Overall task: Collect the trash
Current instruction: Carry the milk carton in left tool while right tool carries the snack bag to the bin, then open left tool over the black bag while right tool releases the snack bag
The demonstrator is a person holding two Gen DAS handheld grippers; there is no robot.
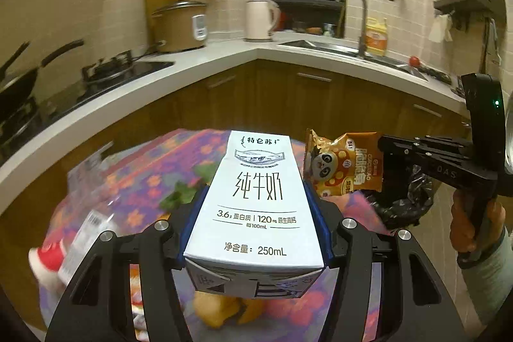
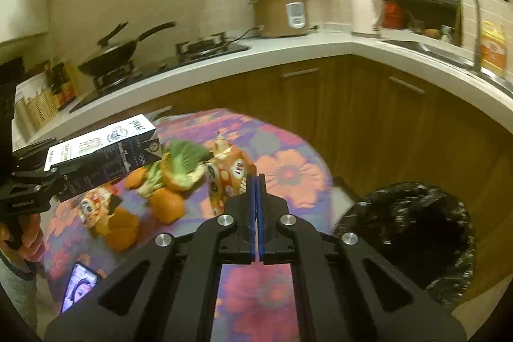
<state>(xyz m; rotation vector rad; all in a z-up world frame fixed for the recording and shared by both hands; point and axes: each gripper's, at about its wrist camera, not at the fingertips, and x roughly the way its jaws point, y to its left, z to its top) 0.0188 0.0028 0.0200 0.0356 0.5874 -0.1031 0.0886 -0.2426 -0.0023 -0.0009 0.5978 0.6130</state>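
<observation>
My left gripper (image 1: 255,193) is shut on a white 250 mL milk carton (image 1: 256,197), held lengthwise above the flowered table (image 1: 141,181). The right wrist view shows that carton (image 2: 102,149) at the left, gripped by the left gripper (image 2: 64,177). My right gripper (image 2: 256,178) is shut, and its tips pinch the edge of an orange snack bag (image 2: 224,178). From the left wrist view the bag (image 1: 340,165) hangs off the right gripper (image 1: 381,146). A black-lined trash bin (image 2: 416,233) stands beside the table, to the right.
On the flowered tablecloth (image 2: 288,169) lie orange peels (image 2: 166,201), a green vegetable scrap (image 2: 182,159), another wrapper (image 2: 93,207) and a phone (image 2: 78,286). A blurred red-capped bottle (image 1: 48,258) is at the left. Kitchen counter (image 2: 320,47) and wooden cabinets stand behind.
</observation>
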